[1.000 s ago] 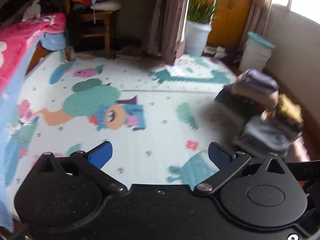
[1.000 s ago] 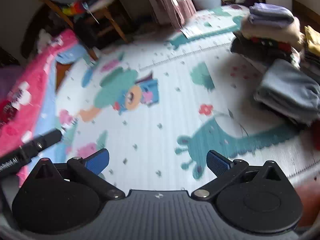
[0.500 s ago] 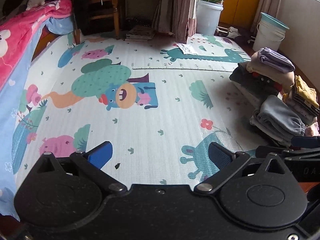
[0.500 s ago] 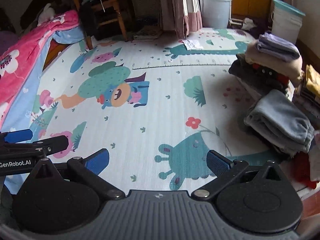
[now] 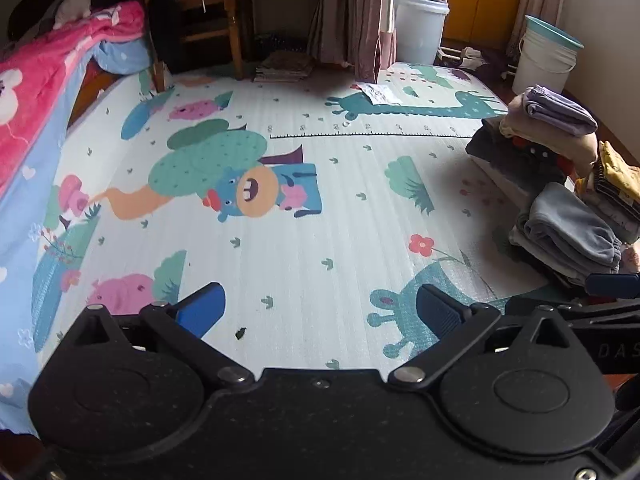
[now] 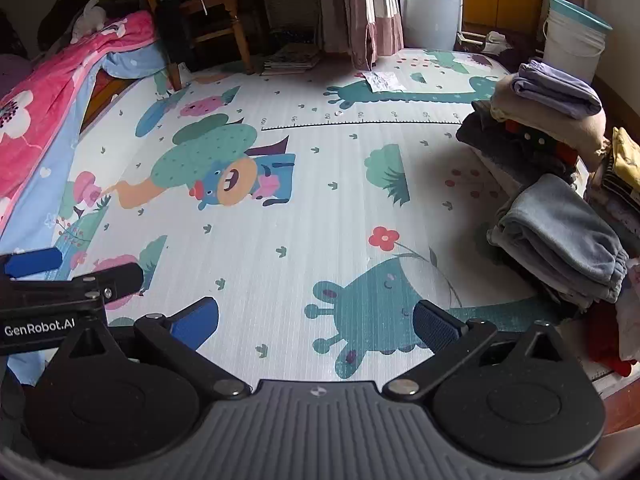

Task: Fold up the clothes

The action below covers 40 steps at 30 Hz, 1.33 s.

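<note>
While both tools hung idle above a cartoon-printed play mat (image 5: 304, 248), no garment lay spread for folding. At far left a pink blanket (image 5: 44, 80) draped off a bed, with a wooden chair (image 5: 212, 20) behind it. The left gripper (image 5: 320, 312) was held with its blue fingers (image 5: 202, 308) wide apart and nothing between them; beside it the right gripper (image 6: 316, 320) was likewise spread and empty, the two level and close together, each intruding on the other's view. Farther right, at the mat's edge near the wall, stood the clothes: a grey folded garment (image 6: 560, 236) on a low stack nearest the right-hand tool, a taller stack topped by a lavender piece (image 6: 556, 88) behind it, and a yellow item (image 6: 626, 160) beyond. A white bucket (image 5: 548, 56) sat in the corner. Judging from the bare mat, the work stood between garments; the next move would seem to call for fetching an unfolded piece, none of which could be identified, and laying it flat on the open mat.
</note>
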Tool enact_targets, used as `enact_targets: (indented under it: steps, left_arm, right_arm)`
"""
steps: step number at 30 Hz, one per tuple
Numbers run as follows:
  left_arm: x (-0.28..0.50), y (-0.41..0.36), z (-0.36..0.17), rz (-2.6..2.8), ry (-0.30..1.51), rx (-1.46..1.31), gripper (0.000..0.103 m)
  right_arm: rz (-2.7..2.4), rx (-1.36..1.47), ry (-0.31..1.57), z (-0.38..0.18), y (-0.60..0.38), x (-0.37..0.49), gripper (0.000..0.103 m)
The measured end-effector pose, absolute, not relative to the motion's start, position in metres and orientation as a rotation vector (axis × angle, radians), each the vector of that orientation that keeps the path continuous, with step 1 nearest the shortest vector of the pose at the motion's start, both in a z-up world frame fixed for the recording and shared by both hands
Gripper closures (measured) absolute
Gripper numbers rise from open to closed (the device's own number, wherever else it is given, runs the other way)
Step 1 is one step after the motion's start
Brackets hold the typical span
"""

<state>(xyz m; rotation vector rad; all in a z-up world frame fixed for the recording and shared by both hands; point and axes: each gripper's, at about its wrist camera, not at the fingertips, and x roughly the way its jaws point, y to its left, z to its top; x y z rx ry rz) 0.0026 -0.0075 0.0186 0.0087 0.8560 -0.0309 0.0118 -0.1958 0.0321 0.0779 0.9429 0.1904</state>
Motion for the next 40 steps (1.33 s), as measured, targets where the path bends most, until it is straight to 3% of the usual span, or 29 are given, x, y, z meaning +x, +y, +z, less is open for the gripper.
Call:
enact_targets:
  steps: [40]
  left_arm:
    - [0.0,-0.002,0.017,-0.007,0.915,-0.044,0.0]
  right_arm:
    - [0.181,0.054,1.037,0.014,-0.186,0.021,0.0]
